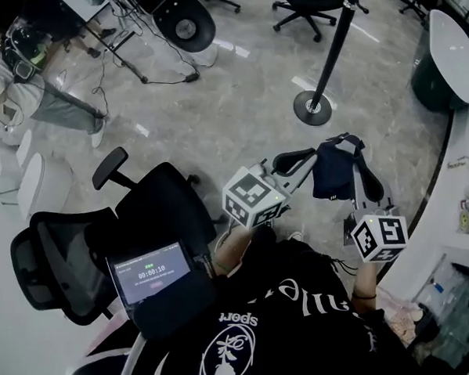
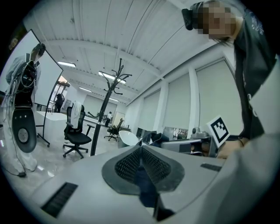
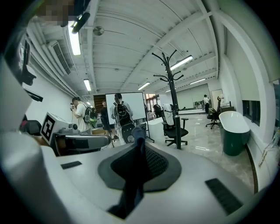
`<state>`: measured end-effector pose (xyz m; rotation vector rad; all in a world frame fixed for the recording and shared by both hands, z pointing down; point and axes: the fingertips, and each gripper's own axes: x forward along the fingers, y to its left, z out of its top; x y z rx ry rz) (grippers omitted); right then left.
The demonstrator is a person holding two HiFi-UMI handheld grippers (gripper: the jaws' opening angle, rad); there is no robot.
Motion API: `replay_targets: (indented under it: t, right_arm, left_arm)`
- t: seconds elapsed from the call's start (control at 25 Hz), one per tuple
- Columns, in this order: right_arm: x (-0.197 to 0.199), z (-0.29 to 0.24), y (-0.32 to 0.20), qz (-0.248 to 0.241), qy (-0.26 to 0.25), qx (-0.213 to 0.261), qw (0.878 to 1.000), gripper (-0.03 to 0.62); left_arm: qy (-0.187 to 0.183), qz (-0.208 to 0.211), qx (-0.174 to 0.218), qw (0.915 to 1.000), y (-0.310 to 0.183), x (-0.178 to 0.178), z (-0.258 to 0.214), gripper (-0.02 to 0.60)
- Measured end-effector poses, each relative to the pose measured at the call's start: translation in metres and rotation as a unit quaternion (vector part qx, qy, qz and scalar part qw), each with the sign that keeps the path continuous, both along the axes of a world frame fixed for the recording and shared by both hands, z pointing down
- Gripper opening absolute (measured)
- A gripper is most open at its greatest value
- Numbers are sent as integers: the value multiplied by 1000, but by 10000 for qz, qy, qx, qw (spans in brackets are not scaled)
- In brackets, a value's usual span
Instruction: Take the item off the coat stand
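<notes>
A dark blue fabric item (image 1: pixel 333 171) with straps hangs in the air between my two grippers, away from the coat stand (image 1: pixel 336 39), whose round base (image 1: pixel 311 108) rests on the floor beyond. My left gripper (image 1: pixel 305 157) holds its left side and my right gripper (image 1: pixel 366 180) its right side. In the left gripper view the jaws are shut with dark blue fabric (image 2: pixel 142 179) pinched between them. The right gripper view shows shut jaws with a dark blue strap (image 3: pixel 133 175) caught in them. The bare coat stand rises beyond in both views (image 2: pixel 114 83) (image 3: pixel 170 70).
A black office chair (image 1: pixel 98 238) with a tablet (image 1: pixel 150 274) on it stands at my left. A white counter (image 1: pixel 442 186) curves along the right. More office chairs (image 1: pixel 307 6) and a person (image 1: pixel 35 94) are farther off on the marble floor.
</notes>
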<state>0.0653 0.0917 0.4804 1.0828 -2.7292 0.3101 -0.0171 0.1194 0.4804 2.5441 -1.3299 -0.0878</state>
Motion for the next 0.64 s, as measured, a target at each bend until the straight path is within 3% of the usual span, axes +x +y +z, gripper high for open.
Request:
replay_targets:
  t: [0.64]
  right_arm:
    - [3, 3, -3, -232, -22, 48, 9997, 38]
  left_arm:
    - [-185, 24, -94, 9998, -2, 17, 5, 6]
